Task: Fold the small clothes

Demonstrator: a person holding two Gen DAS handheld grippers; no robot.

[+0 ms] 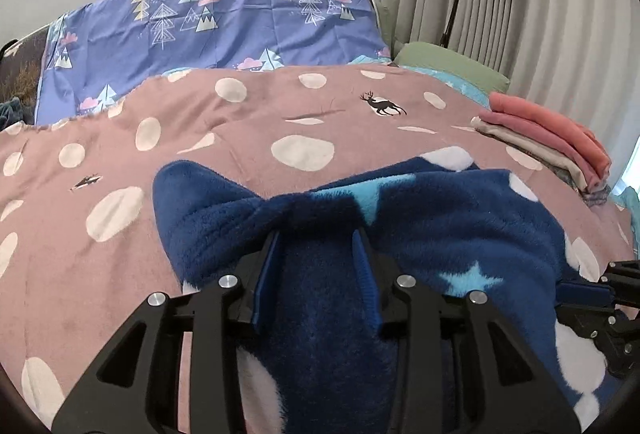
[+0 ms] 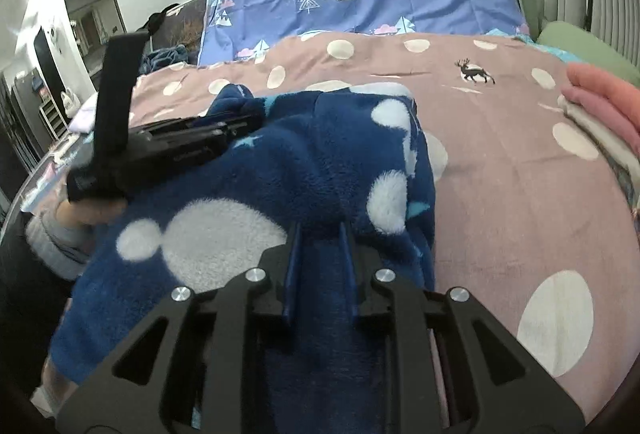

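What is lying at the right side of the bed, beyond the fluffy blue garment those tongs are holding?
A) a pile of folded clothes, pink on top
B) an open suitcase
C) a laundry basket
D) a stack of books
A: a pile of folded clothes with pink pieces on top rests on the dotted bedspread, to the right of the blue fleece garment.

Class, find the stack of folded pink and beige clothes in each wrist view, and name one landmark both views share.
Left wrist view: the stack of folded clothes lies at the right edge, on the dotted bedspread.
Right wrist view: the stack is at the far right edge, partly cut off.
Shared landmark: the deer print, left of the stack.
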